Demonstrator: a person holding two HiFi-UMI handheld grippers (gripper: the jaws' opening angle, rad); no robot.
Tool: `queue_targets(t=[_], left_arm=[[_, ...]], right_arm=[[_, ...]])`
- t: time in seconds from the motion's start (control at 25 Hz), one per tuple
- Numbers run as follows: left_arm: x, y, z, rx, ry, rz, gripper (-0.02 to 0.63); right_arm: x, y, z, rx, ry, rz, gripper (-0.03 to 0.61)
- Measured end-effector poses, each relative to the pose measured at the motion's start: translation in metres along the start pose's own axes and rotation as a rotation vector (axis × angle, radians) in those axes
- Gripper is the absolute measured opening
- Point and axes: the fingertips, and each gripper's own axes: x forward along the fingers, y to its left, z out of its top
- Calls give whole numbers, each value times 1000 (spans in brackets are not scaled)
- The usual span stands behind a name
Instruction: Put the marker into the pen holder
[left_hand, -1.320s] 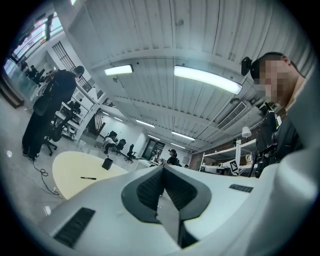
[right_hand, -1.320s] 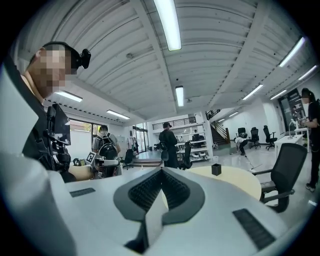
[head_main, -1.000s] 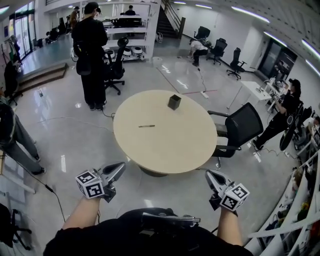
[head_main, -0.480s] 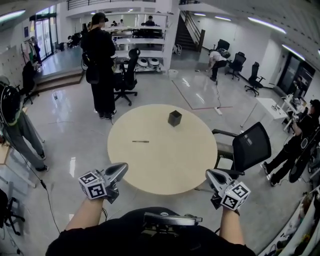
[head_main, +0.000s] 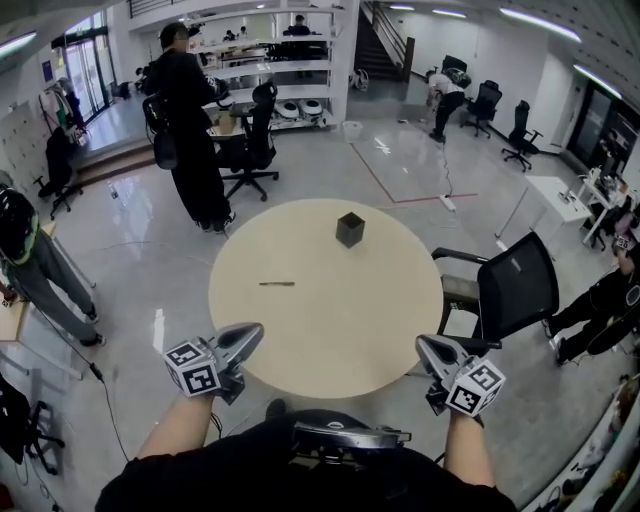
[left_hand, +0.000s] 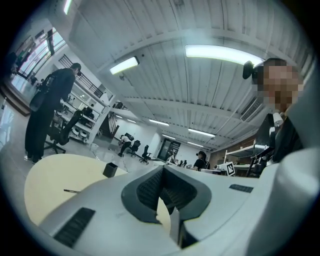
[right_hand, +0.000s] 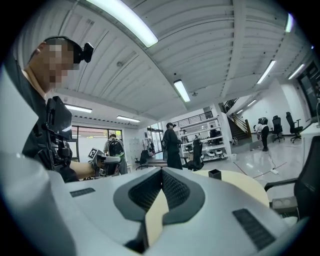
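Observation:
A thin dark marker (head_main: 277, 283) lies flat on the left half of the round beige table (head_main: 330, 310). A black square pen holder (head_main: 350, 229) stands upright near the table's far side. My left gripper (head_main: 254, 331) hangs in the air just off the table's near-left edge, shut and holding nothing. My right gripper (head_main: 423, 346) hovers at the near-right edge, also shut and holding nothing. In the left gripper view the marker (left_hand: 71, 190) and pen holder (left_hand: 110, 169) show beyond the closed jaws. The right gripper view shows the pen holder (right_hand: 214, 174) far off.
A black office chair (head_main: 505, 295) stands against the table's right side. A person in black (head_main: 190, 130) stands beyond the table at the far left, by another chair (head_main: 250, 150). More people and shelving are farther back on the glossy floor.
The head view has shifted so the table sits lower and nearer in the picture. Both grippers keep their places near the table's front edge and stay shut. The marker and holder have not moved.

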Motion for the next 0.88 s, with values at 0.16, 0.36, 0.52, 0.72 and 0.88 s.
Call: queue_targets(t=[0.16, 0.36, 0.52, 0.72, 0.88], left_arm=[[18, 40, 9, -20, 9, -29, -5], [45, 115, 38, -19, 28, -76, -5], [60, 172, 66, 7, 42, -114, -5], [76, 228, 76, -3, 71, -127, -5], [89, 244, 64, -17, 77, -94, -5]], right_arm=[[32, -15, 11, -16, 18, -39, 2], [94, -33, 36, -25, 6, -93, 2], [148, -47, 51, -29, 5, -136, 2], [203, -62, 50, -22, 18, -139, 2], [217, -83, 35, -6, 48, -111, 2]])
